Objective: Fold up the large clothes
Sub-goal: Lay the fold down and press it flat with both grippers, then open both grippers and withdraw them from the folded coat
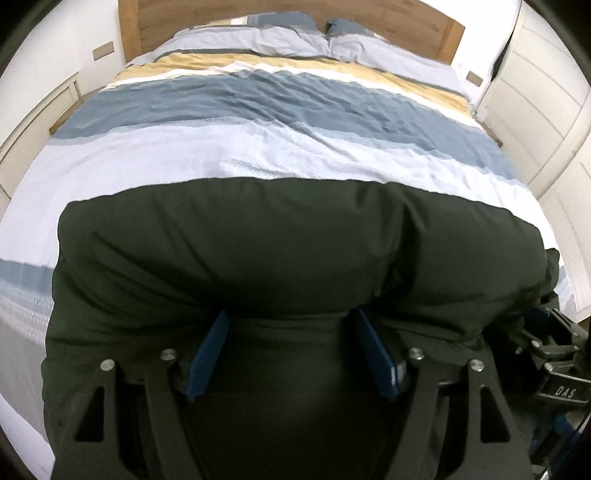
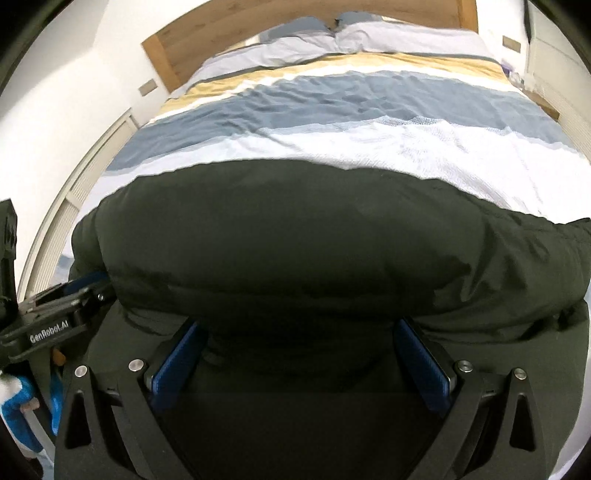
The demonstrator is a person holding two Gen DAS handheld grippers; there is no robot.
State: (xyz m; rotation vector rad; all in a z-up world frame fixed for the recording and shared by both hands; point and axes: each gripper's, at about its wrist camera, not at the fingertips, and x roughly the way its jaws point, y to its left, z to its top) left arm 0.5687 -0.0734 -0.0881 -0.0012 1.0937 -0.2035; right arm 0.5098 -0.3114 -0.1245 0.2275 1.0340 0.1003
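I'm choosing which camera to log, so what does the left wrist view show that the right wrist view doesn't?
Only the left wrist view shows the white drawer unit beside the bed, and the right gripper side-on. Only the right wrist view shows the left gripper side-on, with blue-and-white cloth below it. Both show the dark puffy garment bulging over open blue pads, the striped duvet and the wooden headboard.

We see a bed [image 1: 454, 29] w/ wood headboard, covered by a striped duvet [image 1: 258, 110]: bands of pale lilac-white, grey-blue, white & mustard, wrinkled. Two pillows [image 1: 258, 38] in matching fabric lie side by side at the head end, touching the headboard. A dark green puffy garment [image 1: 277, 240] lies directly on the duvet at the near end, bulky & folded over, edge rounded.
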